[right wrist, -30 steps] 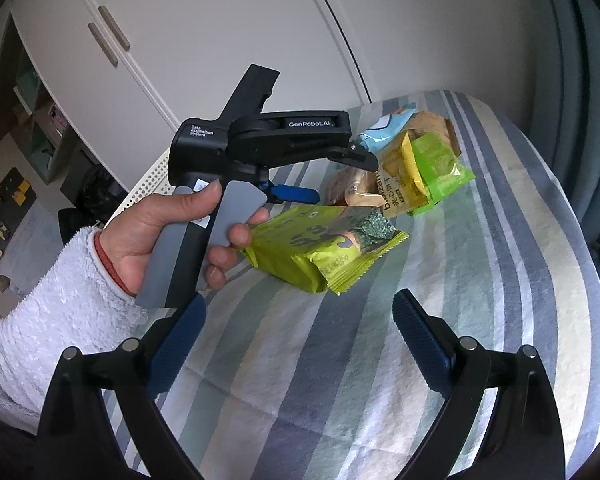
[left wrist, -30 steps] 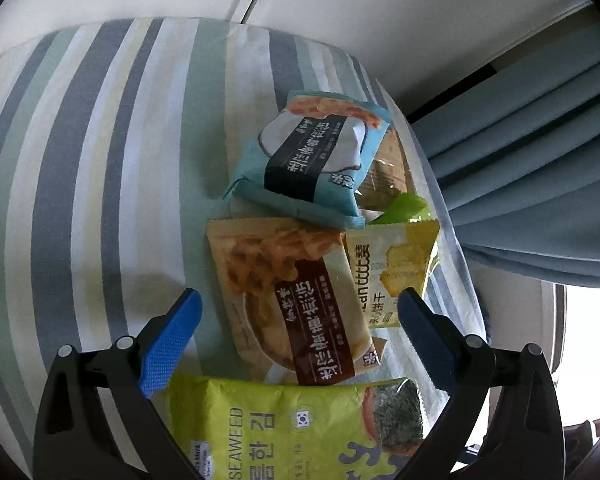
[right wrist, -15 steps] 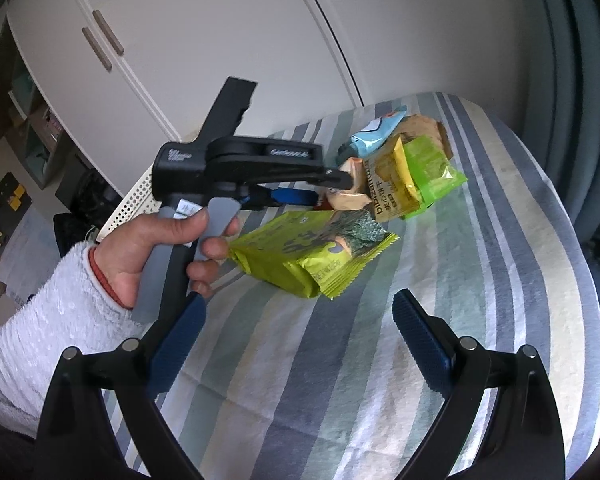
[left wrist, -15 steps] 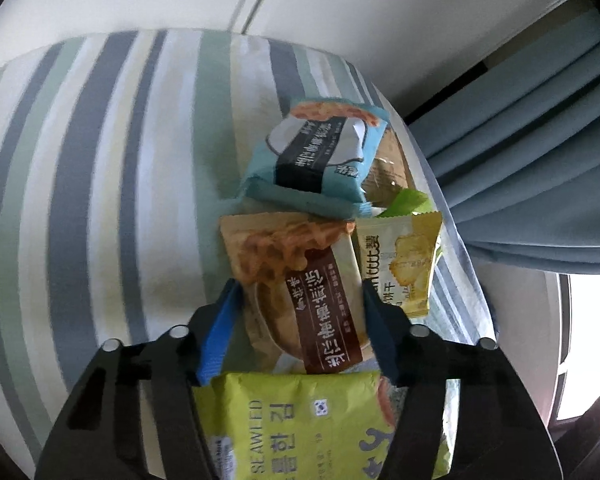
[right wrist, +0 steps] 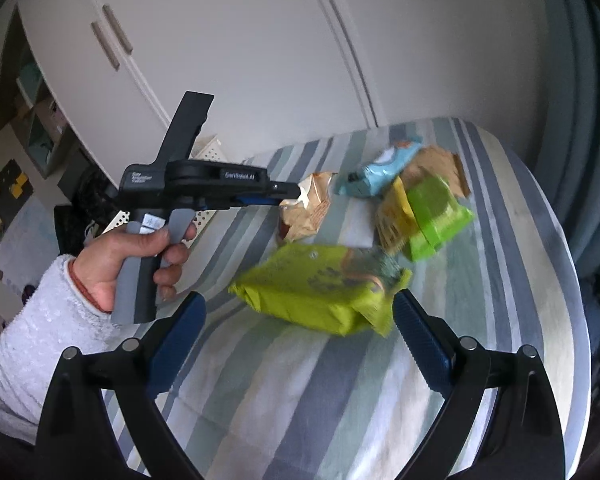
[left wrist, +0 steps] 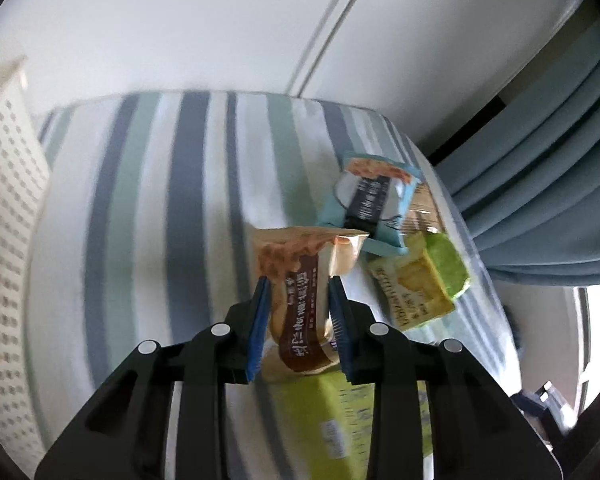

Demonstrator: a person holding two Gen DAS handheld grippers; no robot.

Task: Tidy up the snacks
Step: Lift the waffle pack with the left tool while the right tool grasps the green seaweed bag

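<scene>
— Above the striped table, between the blue pads of the left gripper: the waffle pack, pinched tight. Wide apart 1 s ago, now clamped and lifted.

— And the right gripper?

— Spread wide, holding nothing, hovering by the seaweed pack.

— Meaning for the sorting?

— 1 snack picked; probably bound for the white basket. 4 more left lying on the table.

Home, prob. bedroom or living rm: white wardrobe doors w/ bar handles, blue curtains, striped cloth over table, white perforated basket, cluttered shelves at left.
</scene>
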